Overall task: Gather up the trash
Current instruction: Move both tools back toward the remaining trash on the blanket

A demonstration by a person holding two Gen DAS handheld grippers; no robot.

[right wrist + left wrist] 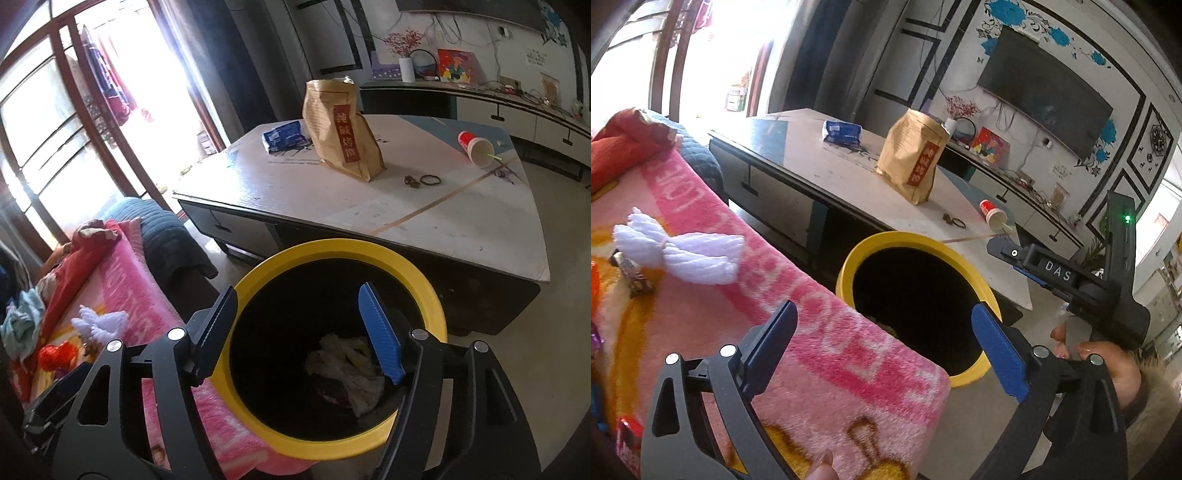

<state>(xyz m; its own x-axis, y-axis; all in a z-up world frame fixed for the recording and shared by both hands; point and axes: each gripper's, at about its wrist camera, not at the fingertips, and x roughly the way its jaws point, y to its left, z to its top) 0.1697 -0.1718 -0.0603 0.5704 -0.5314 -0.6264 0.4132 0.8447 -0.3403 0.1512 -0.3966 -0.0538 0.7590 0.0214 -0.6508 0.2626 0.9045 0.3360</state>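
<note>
A yellow-rimmed black bin (849,264) stands between the pink blanket (827,332) and the coffee table. My left gripper (886,347) is open and empty, over the blanket's edge and the bin's near rim. My right gripper (299,332) hangs open over the bin (332,246) mouth with nothing between its fingers. Crumpled wrappers and paper (347,373) lie at the bin's bottom. On the blanket lie a white fluffy bow-shaped piece (679,251) and a small brown wrapper (633,275). A tipped red paper cup (476,146) lies on the table.
The coffee table (443,221) also bears a brown paper bag (343,136), a blue packet (284,136) and a black hair tie (430,180). A TV cabinet (517,110) runs along the far wall. A hand (1108,363) holds the right gripper's handle beside the bin.
</note>
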